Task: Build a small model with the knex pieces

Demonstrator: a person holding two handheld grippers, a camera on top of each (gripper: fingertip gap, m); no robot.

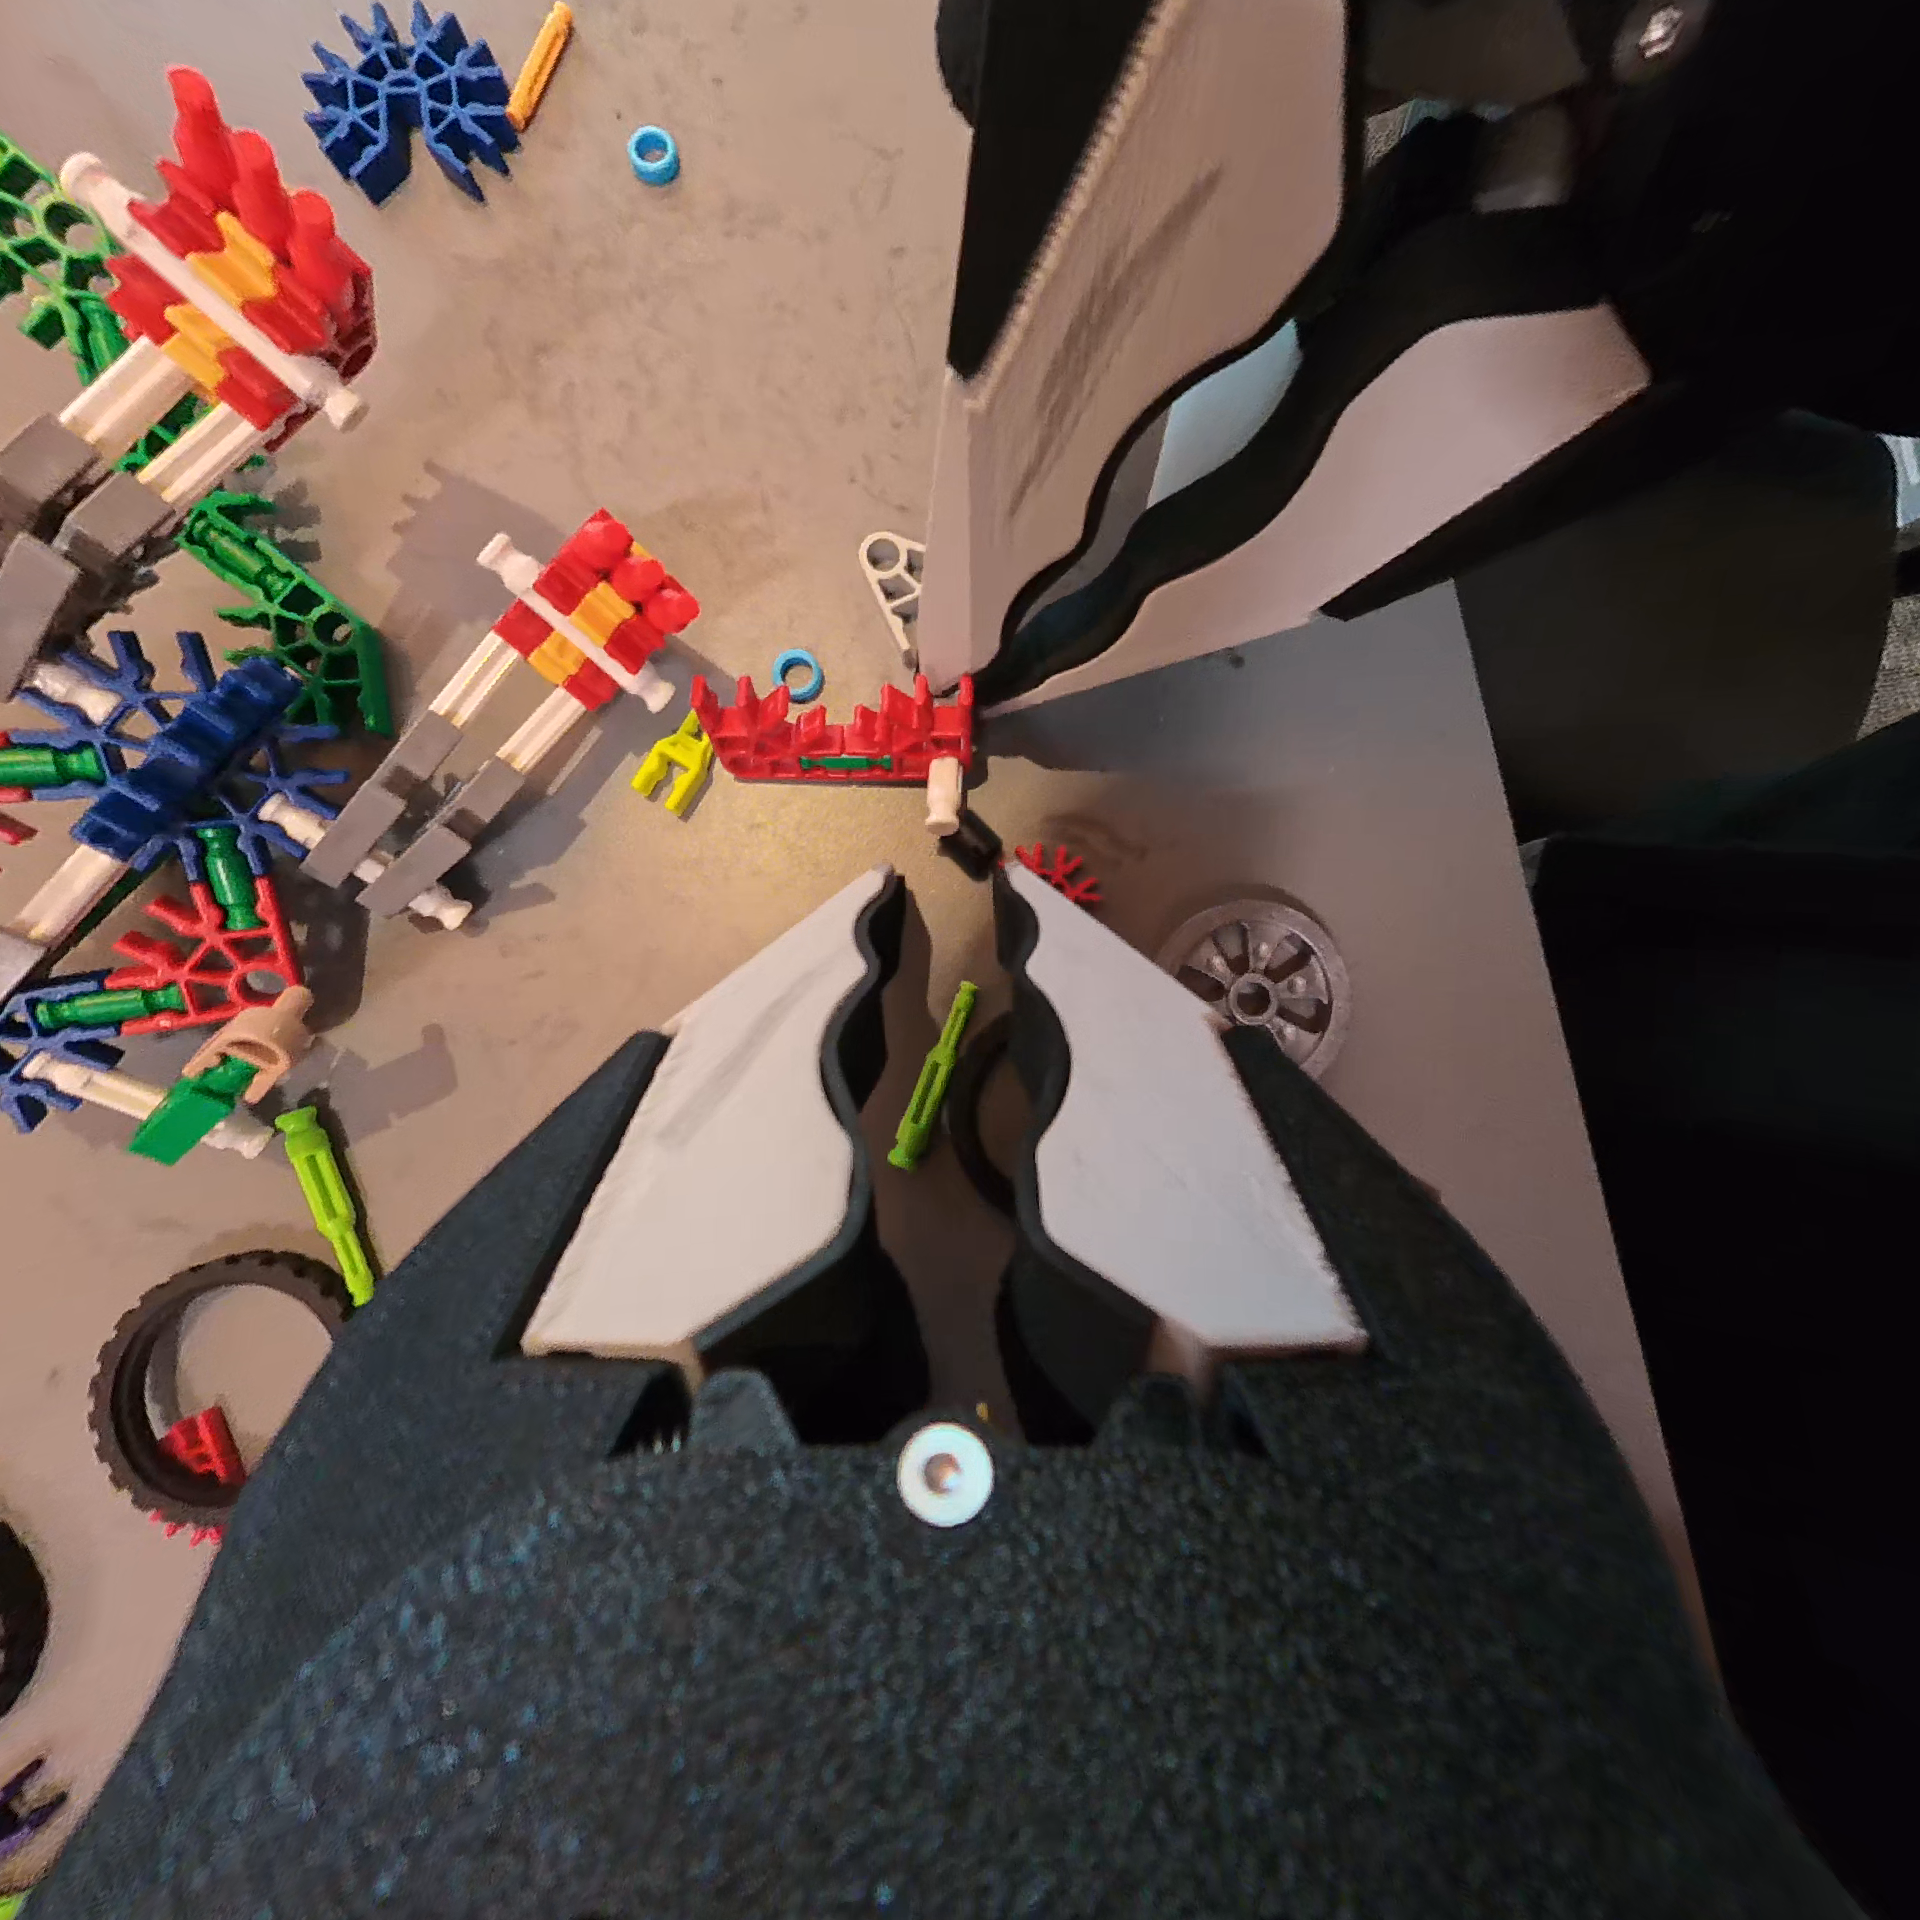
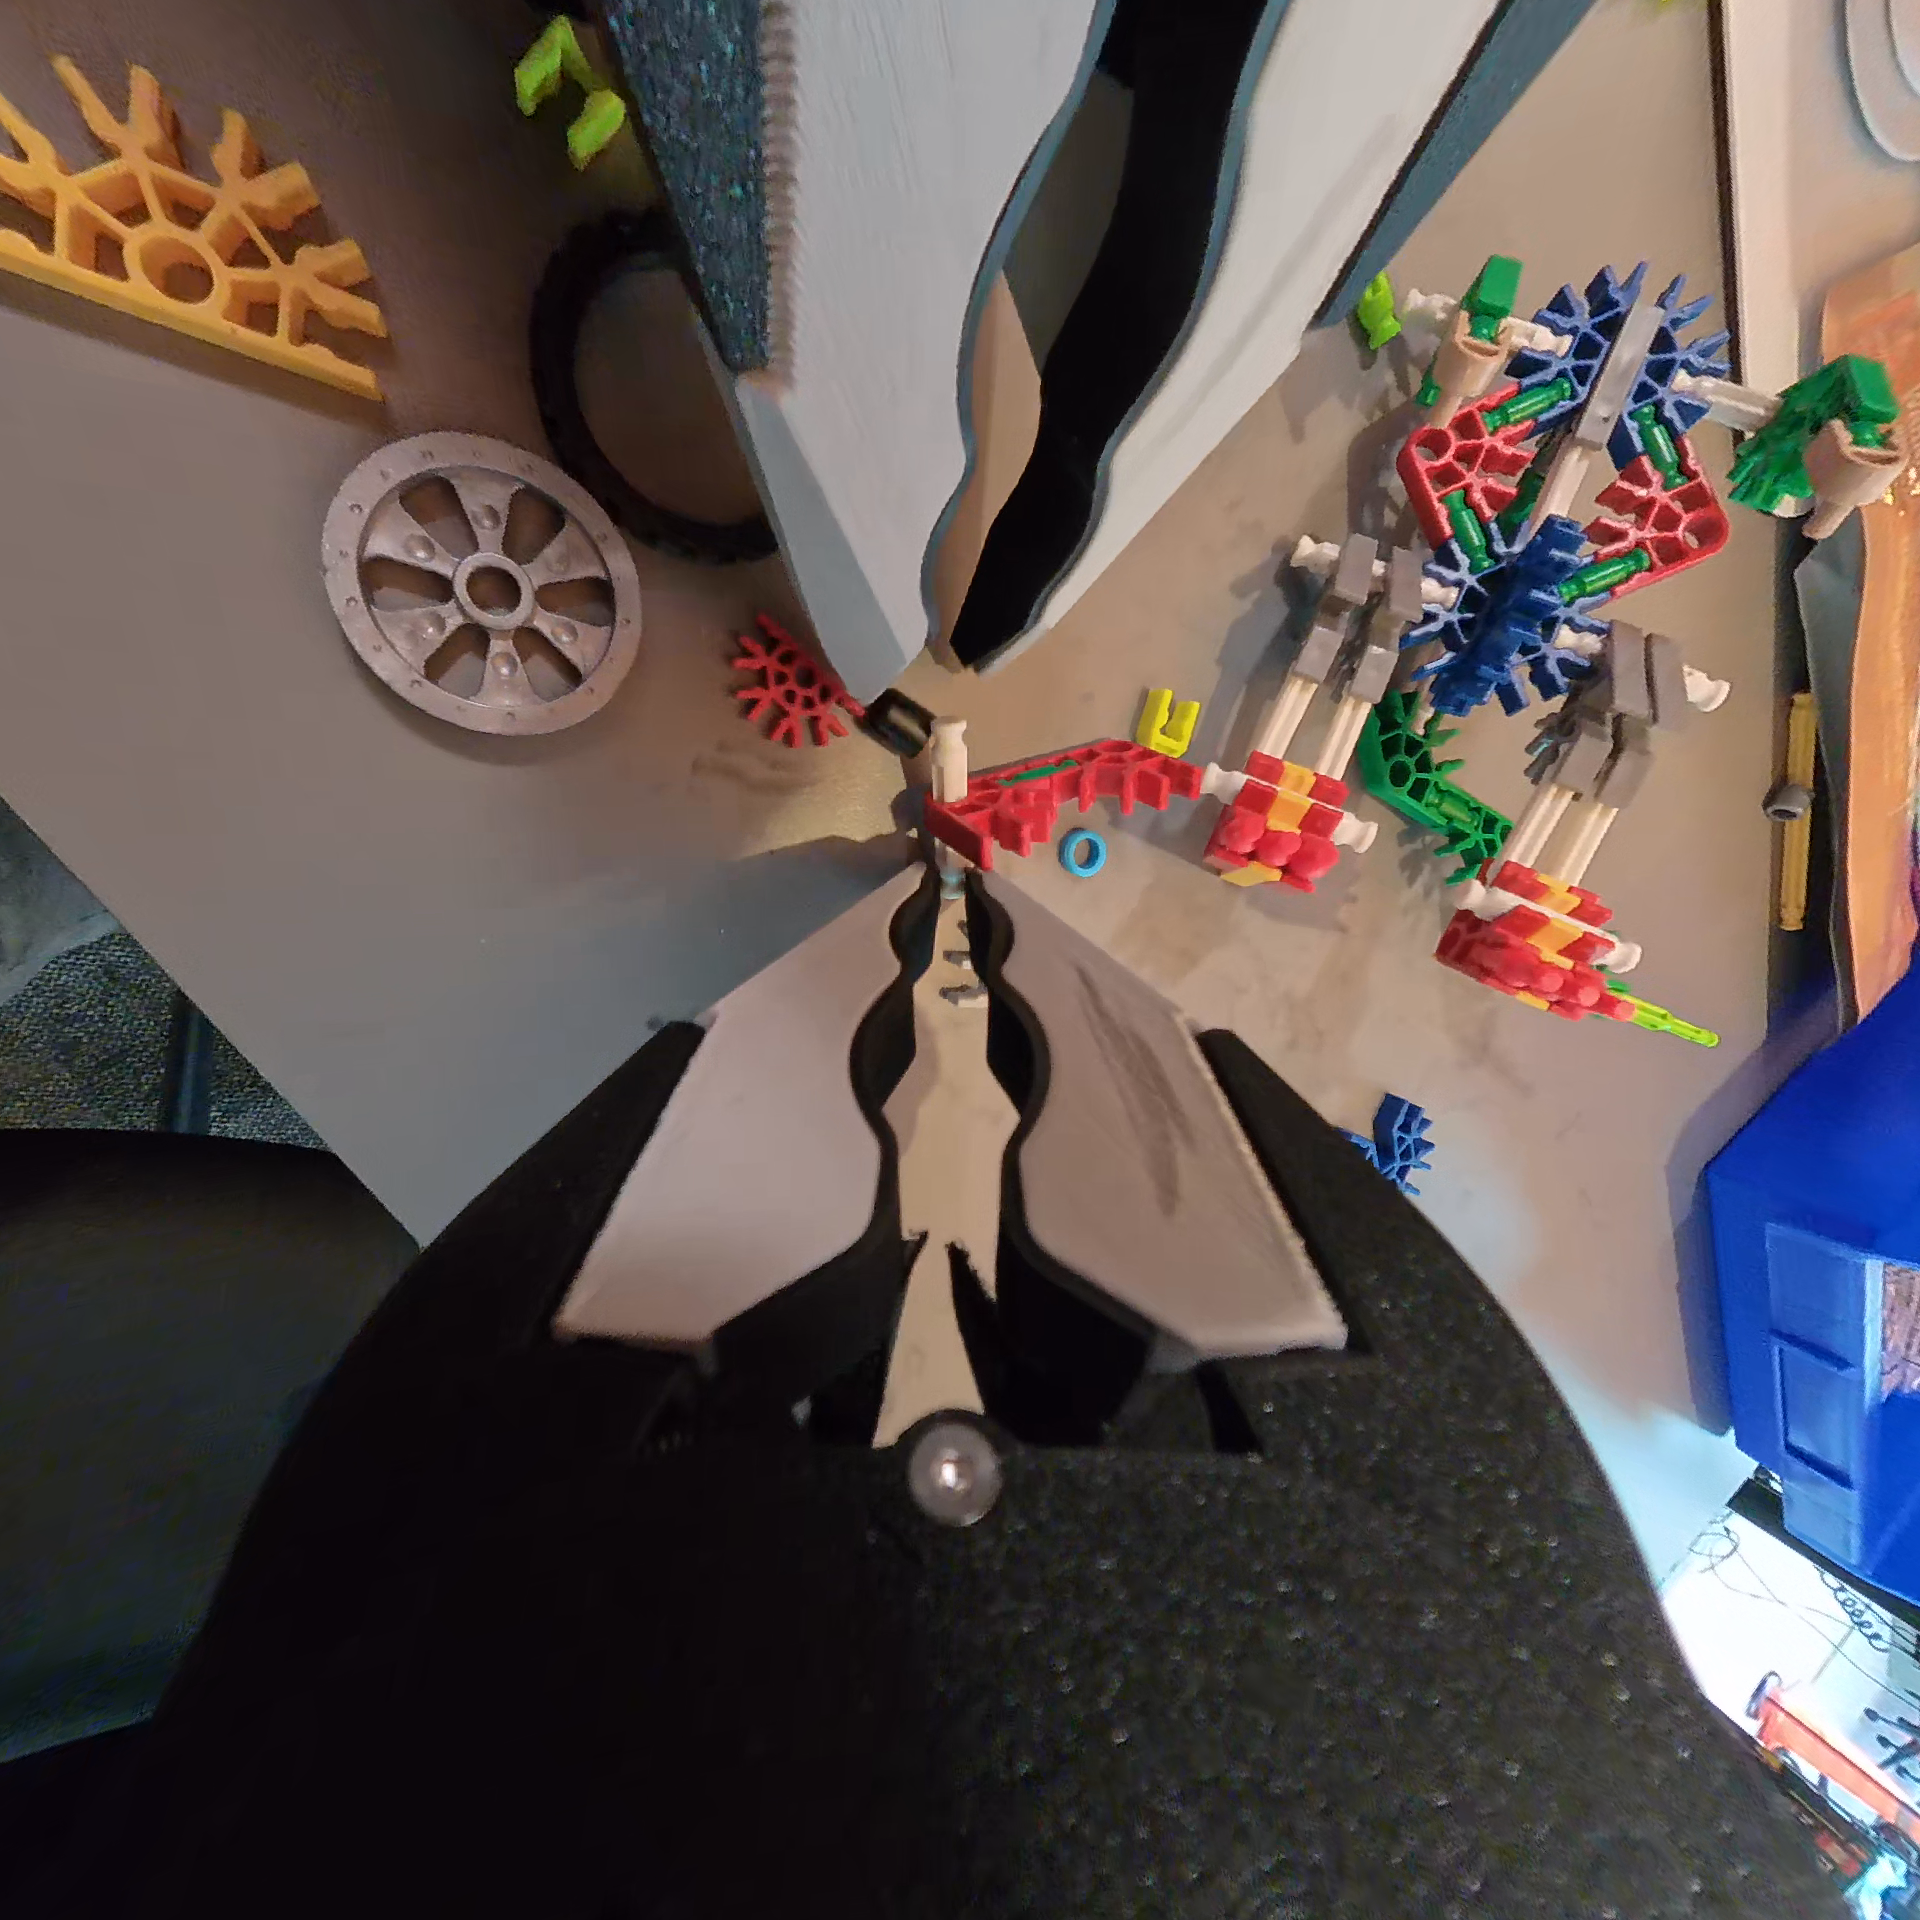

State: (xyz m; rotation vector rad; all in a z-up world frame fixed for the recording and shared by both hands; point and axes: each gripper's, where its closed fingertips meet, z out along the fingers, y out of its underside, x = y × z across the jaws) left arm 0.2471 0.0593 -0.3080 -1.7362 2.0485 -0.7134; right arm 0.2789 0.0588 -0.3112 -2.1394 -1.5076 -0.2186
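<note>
While the left gripper gapes narrowly, the right gripper pinches a spiky red connector (glossy plastic).

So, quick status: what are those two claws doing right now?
Left gripper open, hovering by a small black piece. Right gripper pinching the red connector strip at its white-peg end. Silver wheel and loose green rod close by.

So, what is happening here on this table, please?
A person works with two handheld grippers among plastic construction pieces on a grey table. The right gripper is closed at the end of a red connector piece that carries a short white rod. The left gripper hovers slightly open just before a small black piece. A silver wheel hub lies close by.
</note>
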